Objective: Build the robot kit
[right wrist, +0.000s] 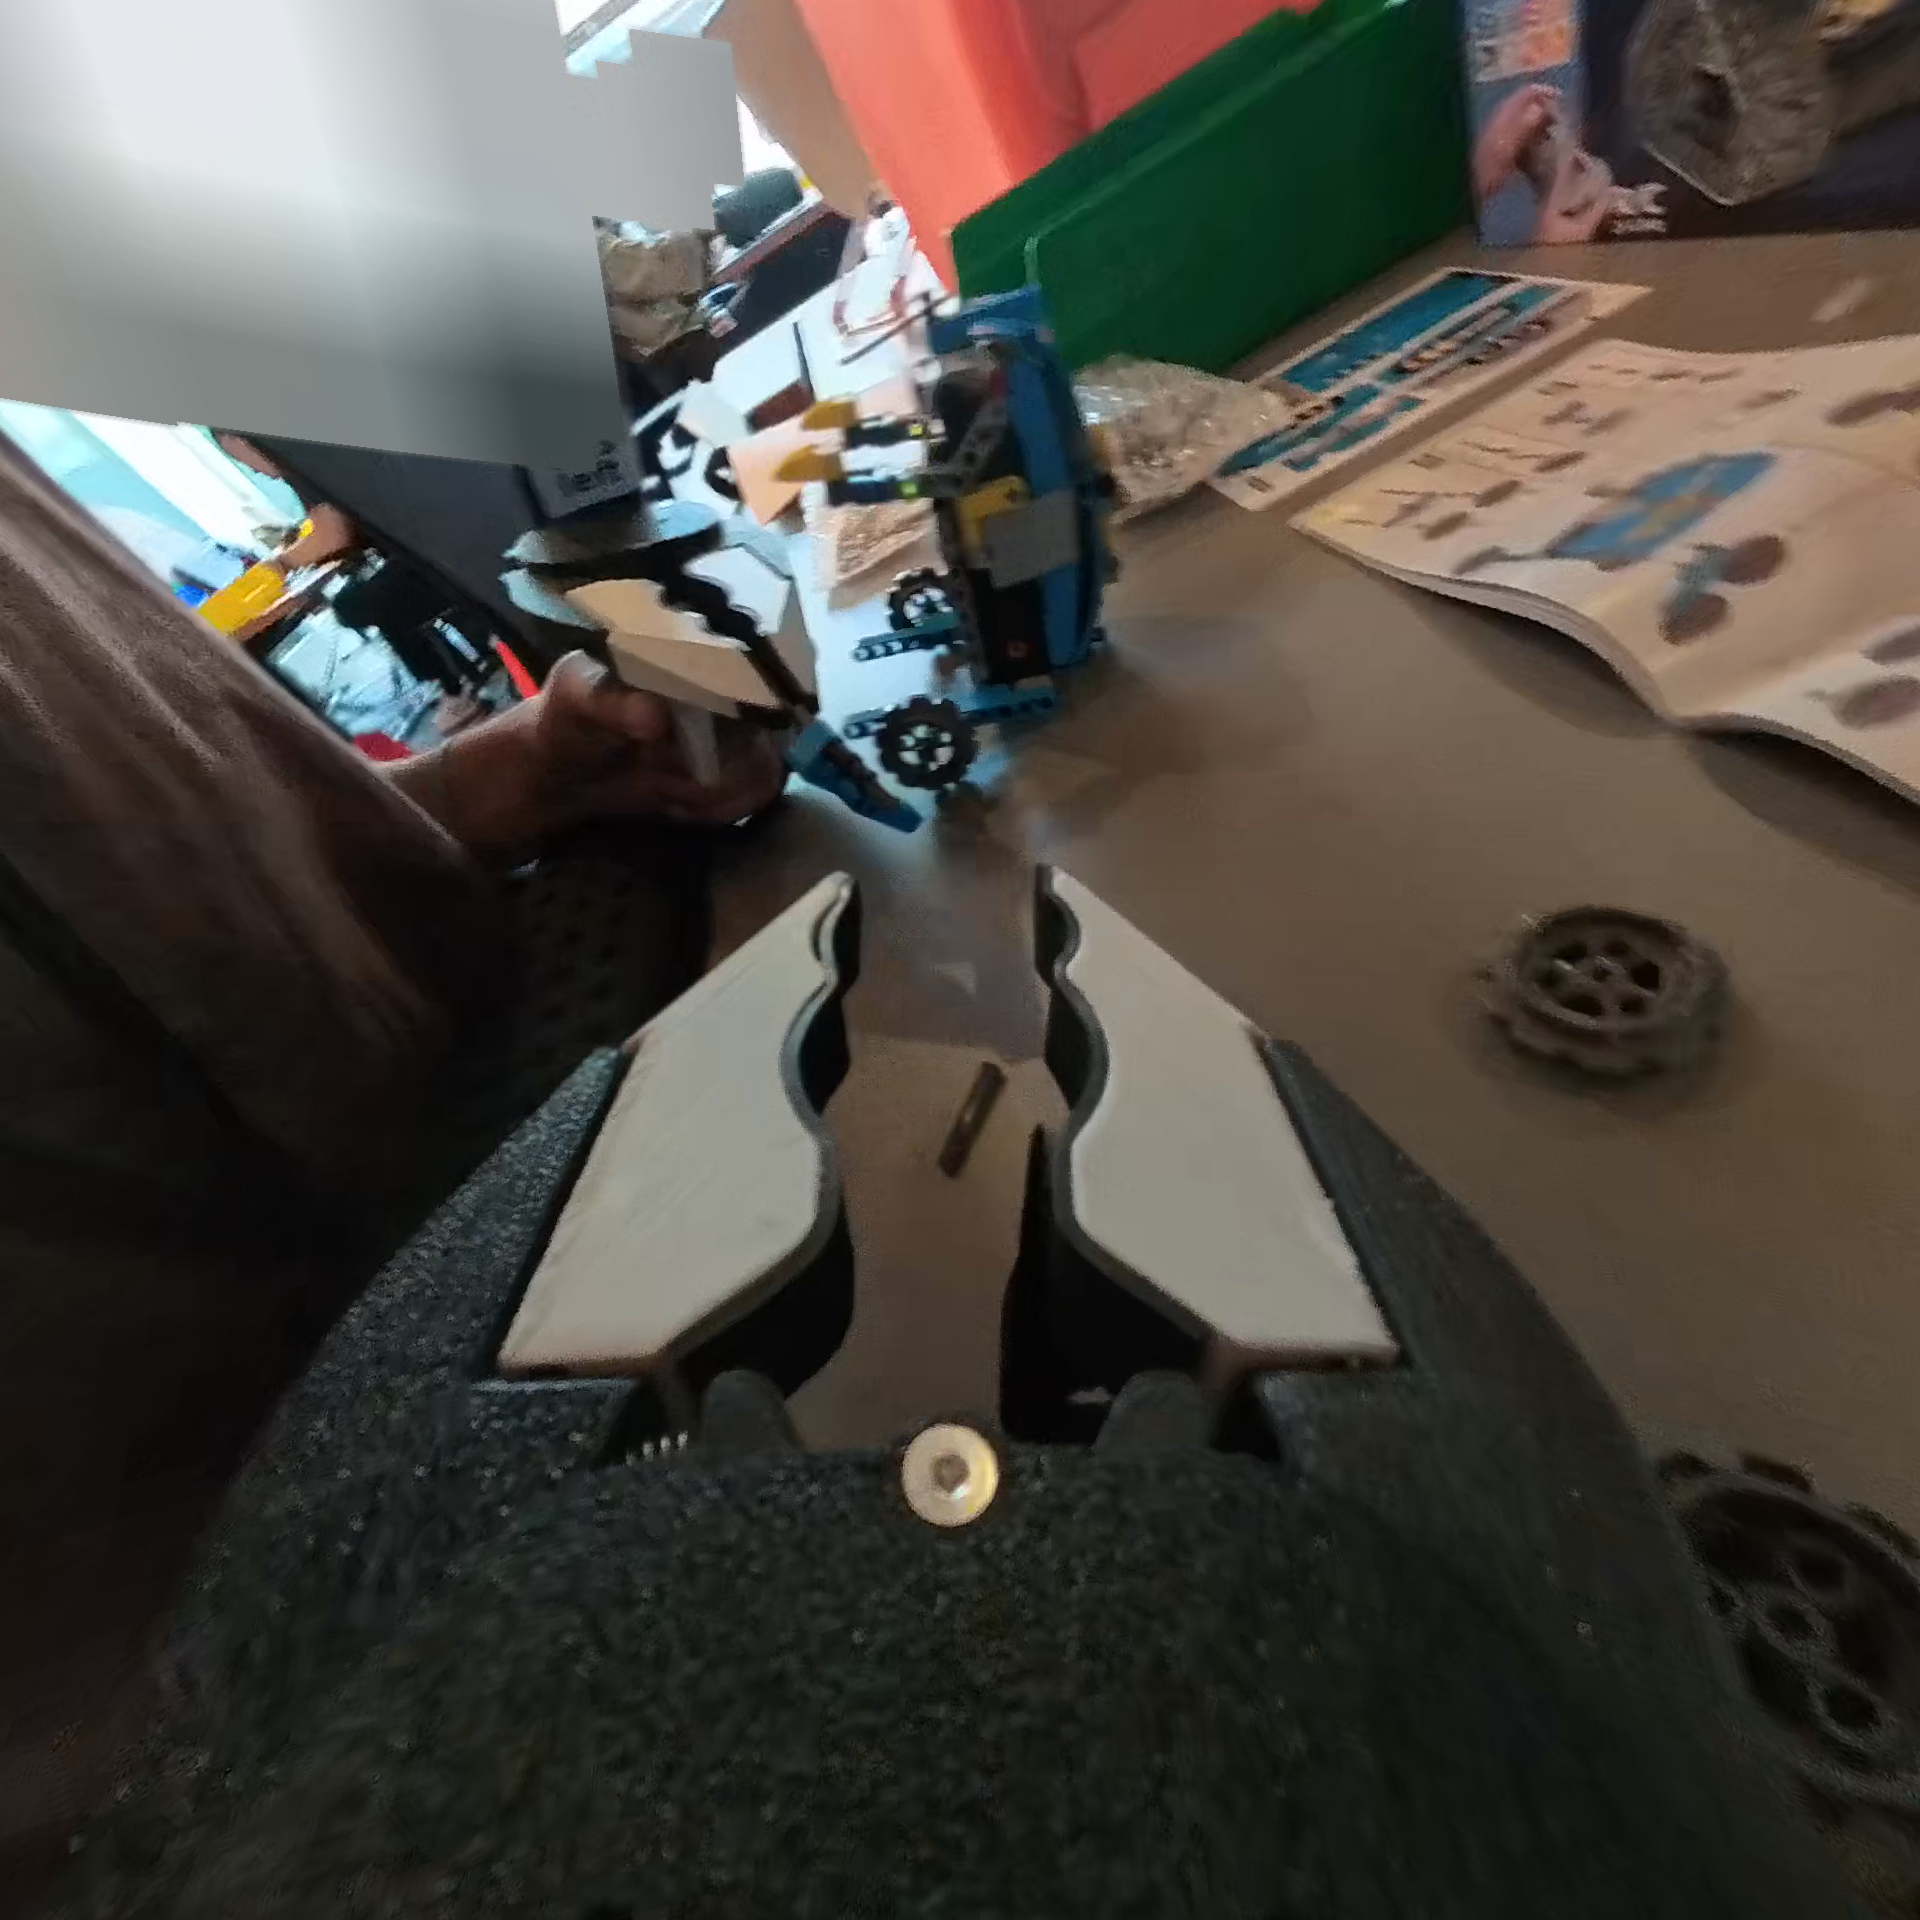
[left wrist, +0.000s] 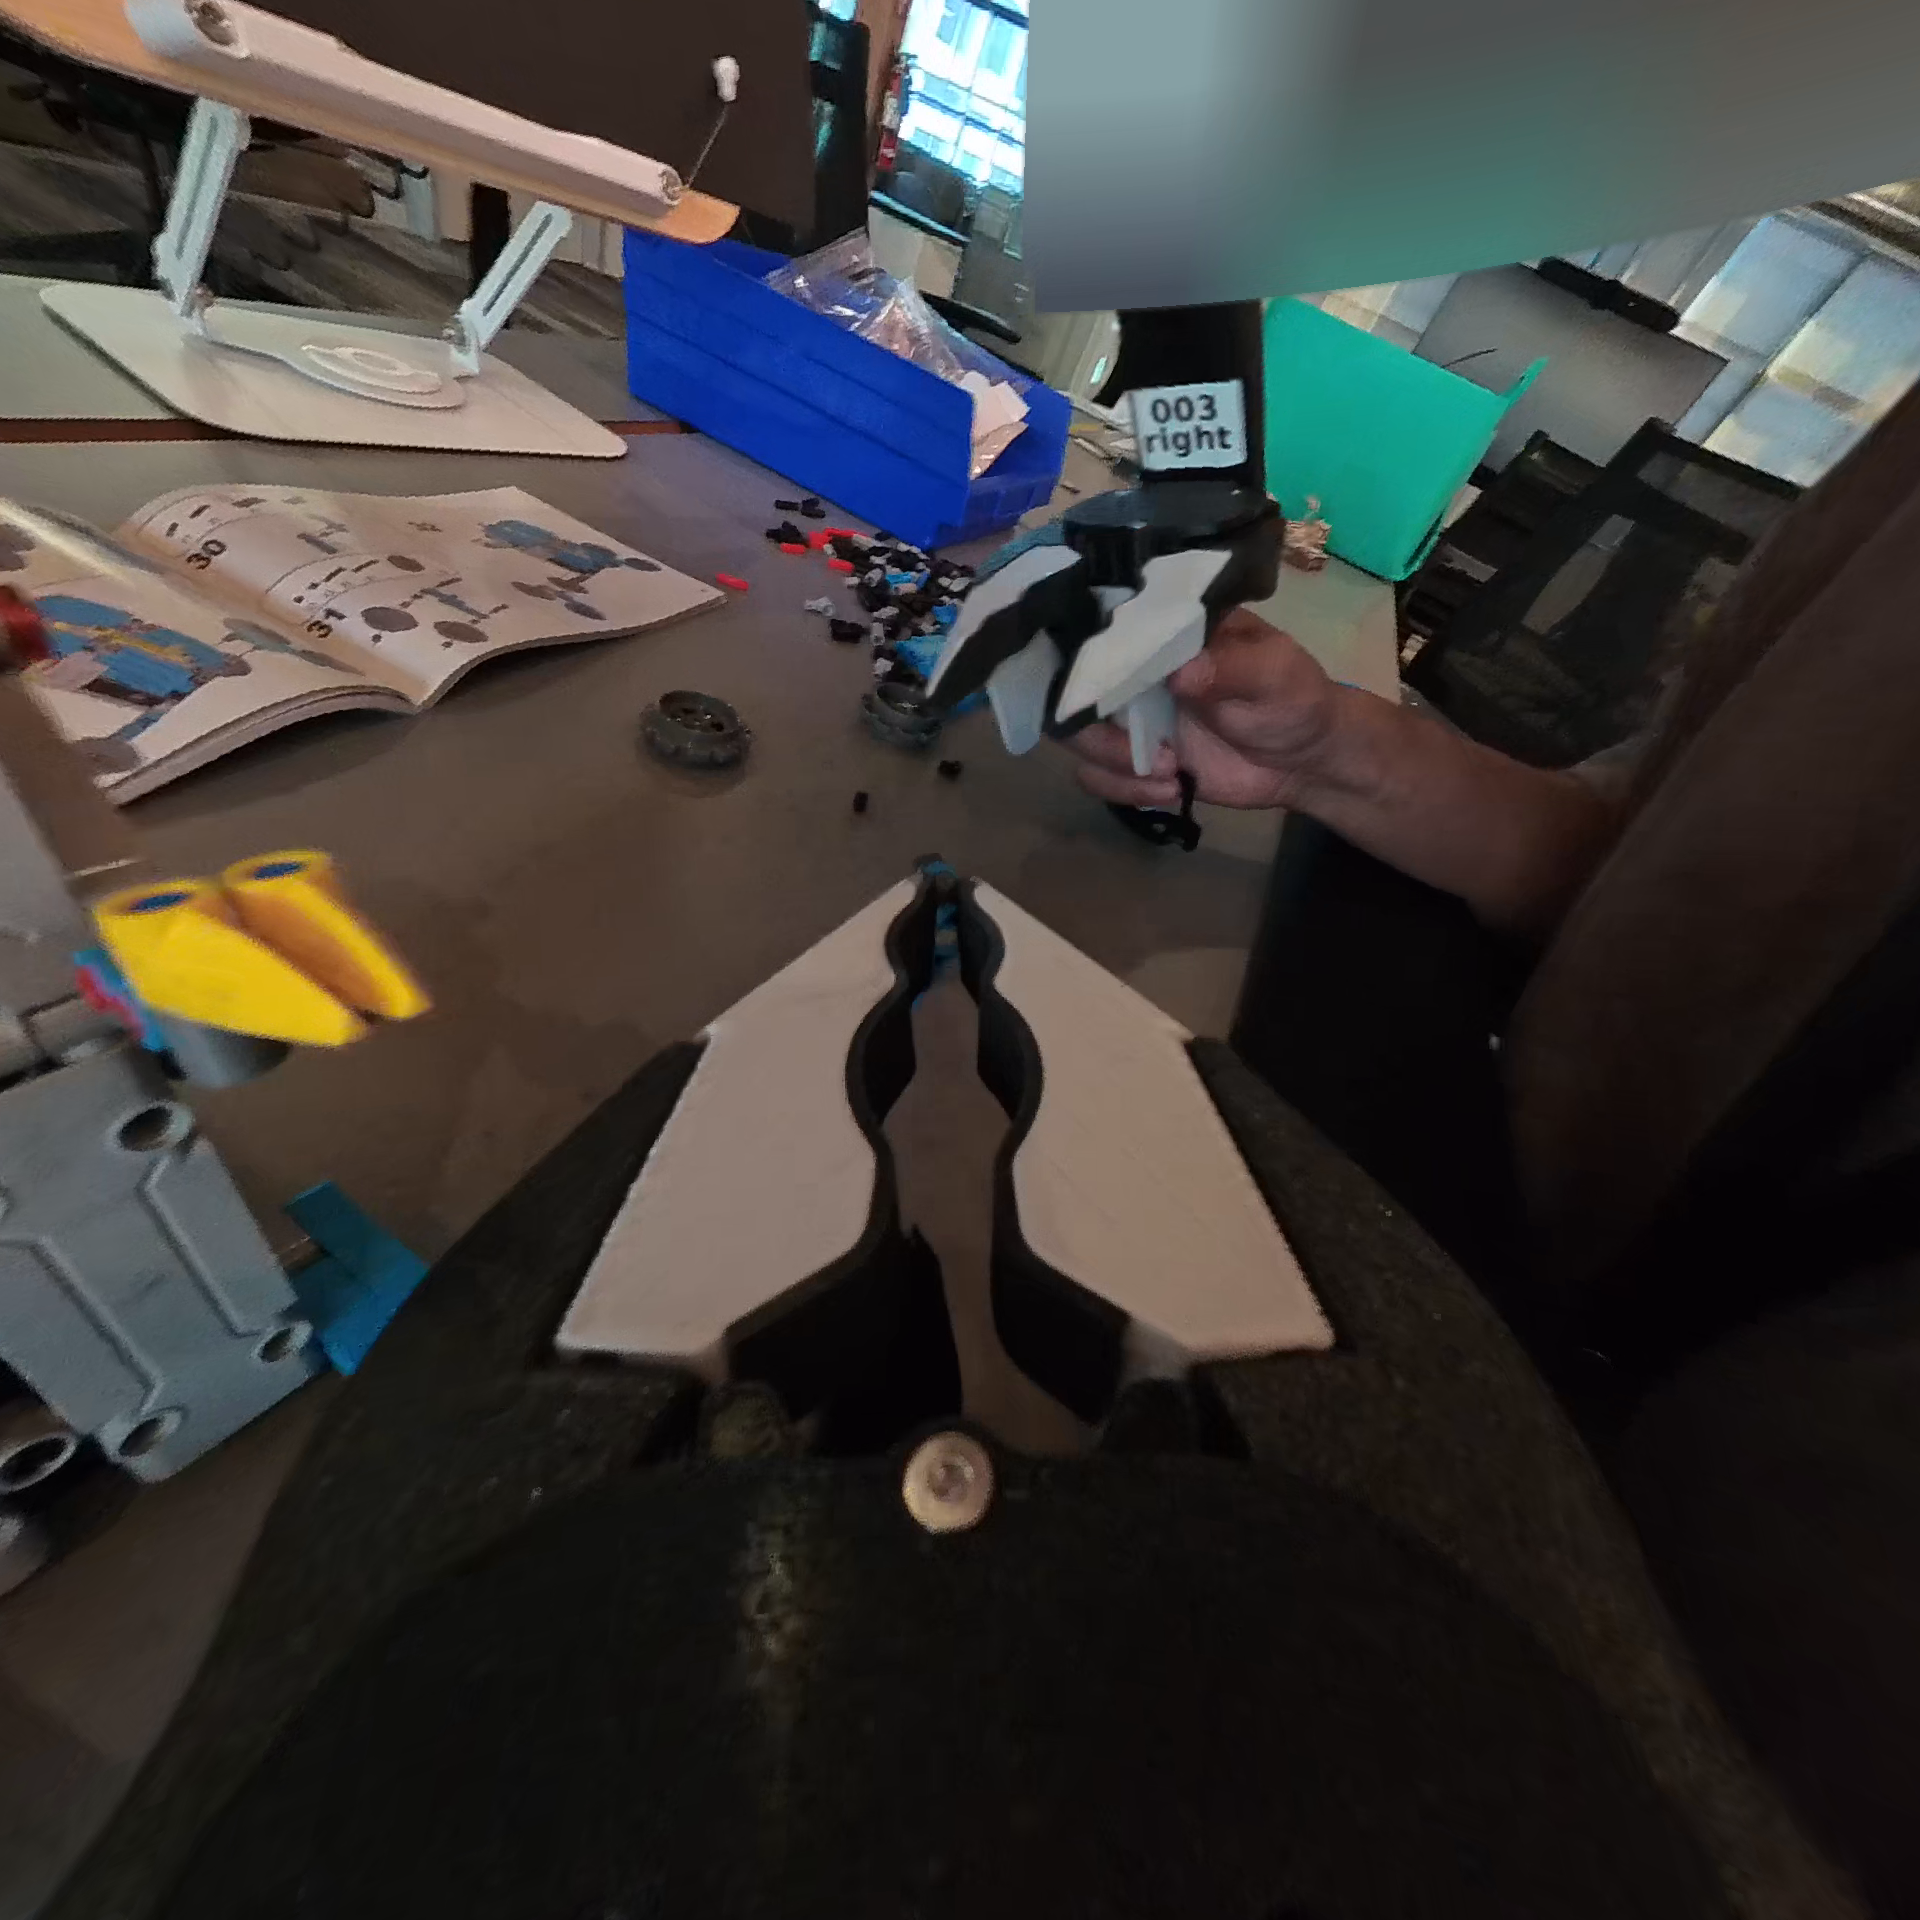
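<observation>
Tabletop (left wrist: 582,935), grey-brown and cluttered, fills both views. Biggest on it is a half-built toy vehicle (right wrist: 1023,540) in blue, black and yellow, standing tipped up at centre top of the right wrist view, its black gear wheels facing the camera. In the left wrist view, only its grey block and yellow cones show, blurred at the left edge.

A white folding stand (left wrist: 312,343) sits in the upper left of that view, with a blue bin (left wrist: 831,395) holding plastic bags beside it and a green bin (left wrist: 1371,436) further right. An open instruction booklet (left wrist: 343,613) lies at mid left. A scatter of small black, red and grey parts (left wrist: 894,592) spreads in front of the blue bin.

The left gripper (left wrist: 940,894) has its fingers pressed together at the very tips on a small blue piece (left wrist: 943,935). In the right wrist view, that piece hangs just beside the vehicle's lower gear wheel; whether they touch I cannot tell.

The right gripper (right wrist: 945,894) hovers low with its fingers parted and nothing between them. On the tabletop below the gap lies a short dark pin (right wrist: 968,1117). A grey wheel hub (right wrist: 1600,987) rests near it at mid right, and a black tyre (right wrist: 1808,1621) is at the lower right edge.
</observation>
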